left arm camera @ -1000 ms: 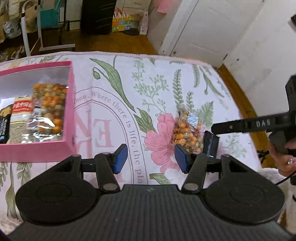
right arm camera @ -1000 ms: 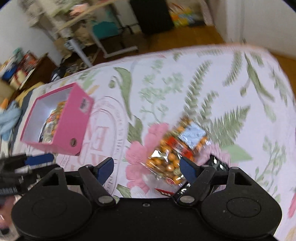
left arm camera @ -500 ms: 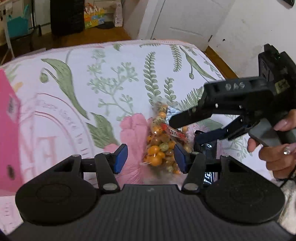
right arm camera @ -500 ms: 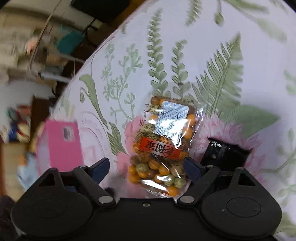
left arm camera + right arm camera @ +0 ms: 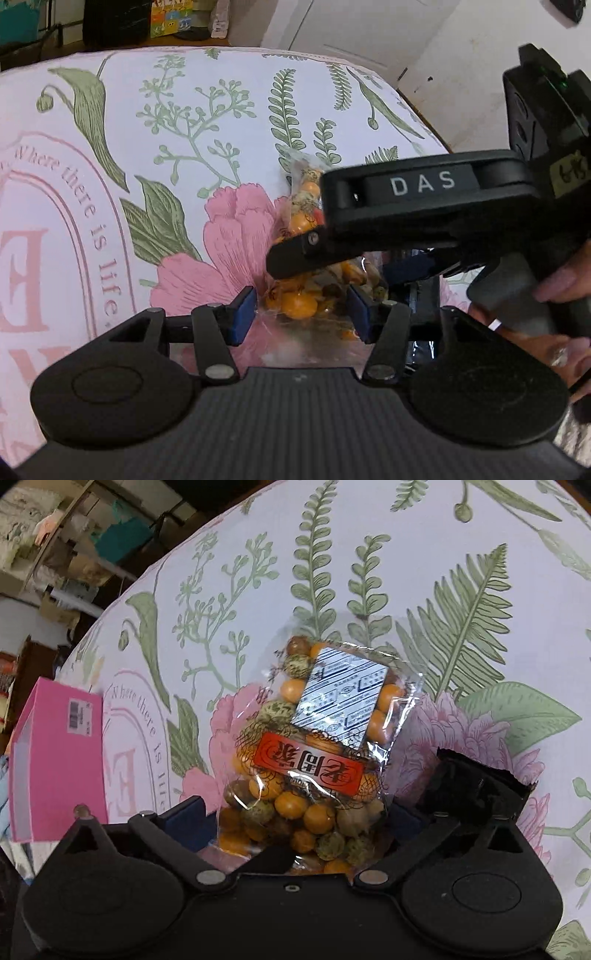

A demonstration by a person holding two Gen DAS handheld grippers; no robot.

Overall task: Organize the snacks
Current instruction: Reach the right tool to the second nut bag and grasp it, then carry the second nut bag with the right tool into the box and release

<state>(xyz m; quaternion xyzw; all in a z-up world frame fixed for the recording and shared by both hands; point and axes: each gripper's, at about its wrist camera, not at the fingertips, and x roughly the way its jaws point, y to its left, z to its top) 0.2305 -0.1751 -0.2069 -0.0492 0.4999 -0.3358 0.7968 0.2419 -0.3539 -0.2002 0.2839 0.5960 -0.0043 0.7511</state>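
Between the blue pads of the right gripper (image 5: pixel 295 823) sits the lower end of a clear snack bag (image 5: pixel 314 746); the fingers stand on either side of it, close against the plastic, though I cannot tell whether they are actually squeezing it. The left gripper (image 5: pixel 301 314) hovers just beside it with its jaws apart, the bag's near corner lying in the gap, untouched by either pad.

The bag is crinkly and transparent, packed with round coated nuts in orange, brown and speckled green. A red label with Chinese characters crosses its middle, and a white sachet printed with blue lines shows inside near the top. It lies flat on the tablecloth (image 5: pixel 461 602), a smooth white sheet printed with green ferns and pink flowers, with the words "Where there is life" curving in pink. A black packet (image 5: pixel 480 786) lies just right of the bag.

Off to the left stands a pink box (image 5: pixel 55 760) bearing a barcode sticker. White letters "DAS" mark the right gripper's black body.
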